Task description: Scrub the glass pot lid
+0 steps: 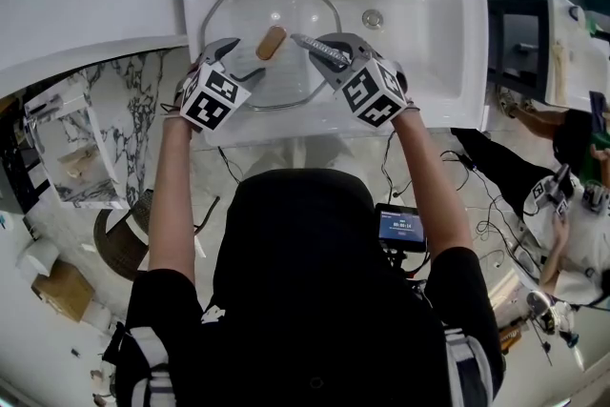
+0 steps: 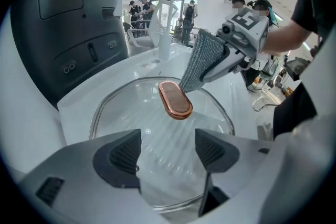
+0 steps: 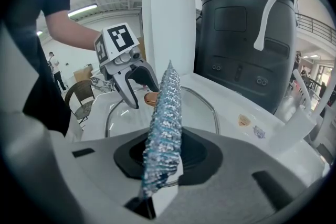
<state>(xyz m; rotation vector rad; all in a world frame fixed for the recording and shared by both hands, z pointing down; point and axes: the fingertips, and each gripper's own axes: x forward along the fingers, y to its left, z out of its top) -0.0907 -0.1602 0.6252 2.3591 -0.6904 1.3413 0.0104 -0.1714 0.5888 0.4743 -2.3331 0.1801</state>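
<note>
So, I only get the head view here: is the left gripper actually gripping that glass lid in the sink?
Observer: No. The left gripper view shows the left gripper open, with nothing between its jaws; the glass lid just shows beyond them.
Operator: And that grey strip in the right one?
Observer: The right gripper is shut on a sparkly scrubbing cloth.
Operator: Where's the cloth on the lid?
Observer: Its free end reaches down beside the lid's copper-coloured handle.

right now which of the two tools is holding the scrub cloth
The right tool: its jaws are shut on the grey cloth. The left tool is open and empty above the glass lid.
</note>
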